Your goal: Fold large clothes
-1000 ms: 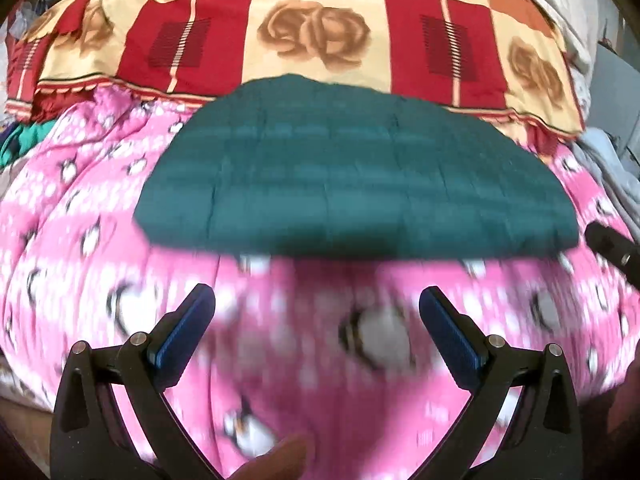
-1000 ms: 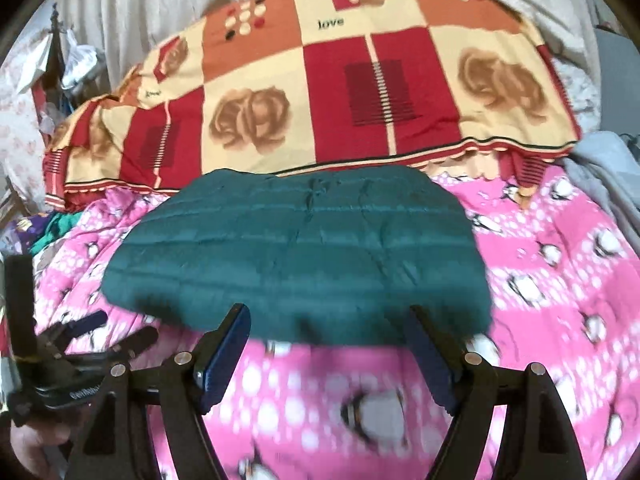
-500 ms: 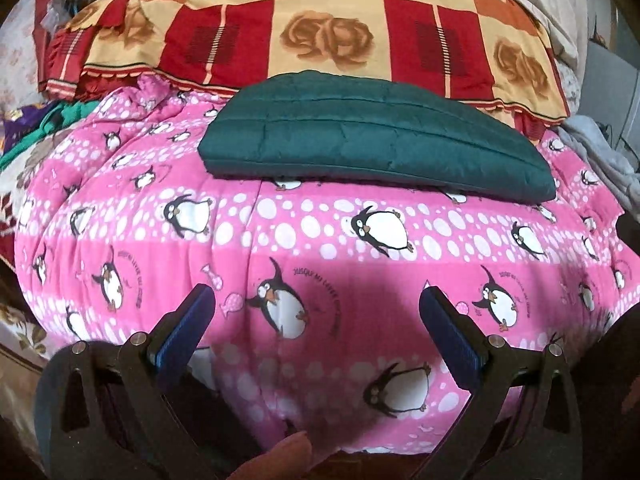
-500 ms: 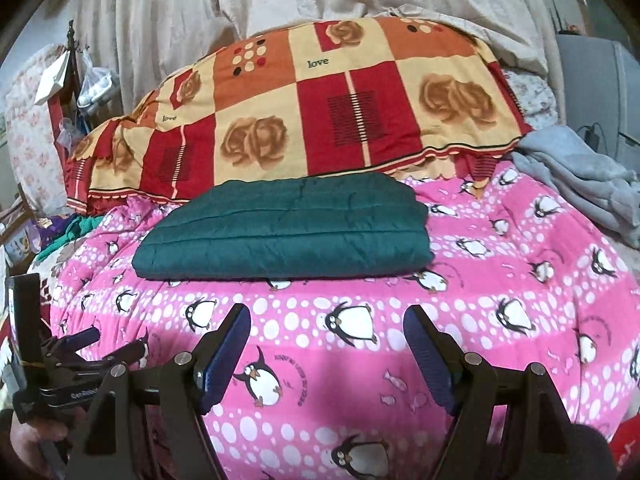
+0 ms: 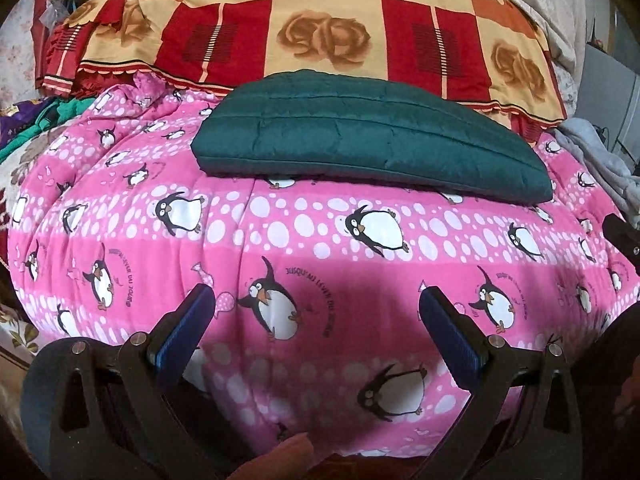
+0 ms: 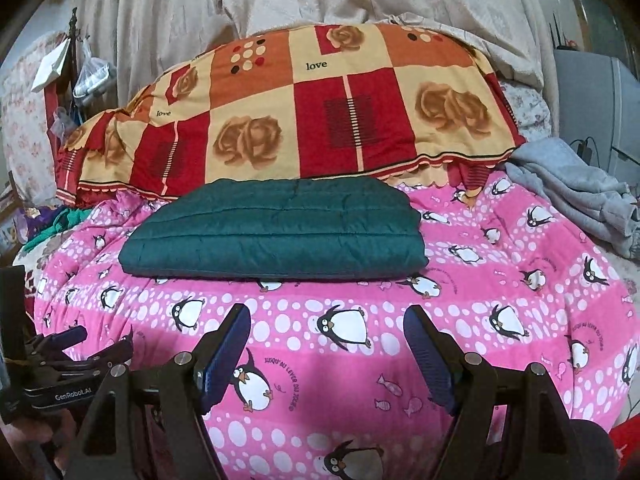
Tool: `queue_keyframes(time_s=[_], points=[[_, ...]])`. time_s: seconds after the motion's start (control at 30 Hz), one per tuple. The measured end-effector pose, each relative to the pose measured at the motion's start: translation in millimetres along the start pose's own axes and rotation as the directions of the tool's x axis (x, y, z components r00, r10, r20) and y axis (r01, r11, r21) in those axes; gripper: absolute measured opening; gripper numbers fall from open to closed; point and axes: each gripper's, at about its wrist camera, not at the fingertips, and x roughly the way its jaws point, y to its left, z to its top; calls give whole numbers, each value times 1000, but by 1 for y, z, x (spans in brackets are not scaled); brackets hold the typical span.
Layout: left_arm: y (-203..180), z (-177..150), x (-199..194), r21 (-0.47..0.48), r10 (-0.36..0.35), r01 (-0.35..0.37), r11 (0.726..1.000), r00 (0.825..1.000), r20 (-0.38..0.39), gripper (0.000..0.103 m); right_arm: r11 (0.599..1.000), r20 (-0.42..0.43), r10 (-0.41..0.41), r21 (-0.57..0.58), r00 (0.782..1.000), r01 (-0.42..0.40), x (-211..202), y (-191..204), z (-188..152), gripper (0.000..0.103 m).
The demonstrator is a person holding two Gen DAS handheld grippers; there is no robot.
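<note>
A dark green quilted garment (image 5: 360, 140) lies folded into a flat rectangle on the pink penguin blanket (image 5: 304, 248); it also shows in the right wrist view (image 6: 276, 228). My left gripper (image 5: 316, 300) is open and empty, held back over the blanket's near edge, well short of the garment. My right gripper (image 6: 328, 320) is open and empty too, also near the front edge. The left gripper shows at the lower left of the right wrist view (image 6: 86, 344).
A red, orange and cream rose-print quilt (image 6: 320, 120) is heaped behind the garment. A grey garment (image 6: 576, 196) lies at the right of the bed. Coloured clothes (image 5: 36, 128) sit at the left. Beige curtains (image 6: 280, 0) hang behind.
Both grippers have pulled back and away from the folded green garment, which now looks smaller and farther. Both stayed open and empty.
</note>
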Motion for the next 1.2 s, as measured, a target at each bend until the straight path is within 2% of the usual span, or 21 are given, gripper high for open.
queue_keyframes(time_s=[1.2], points=[[-1, -1, 2, 11, 9, -9, 1000, 1000, 2, 102, 1000, 3, -2, -6, 1000, 2, 3, 6, -2, 77]])
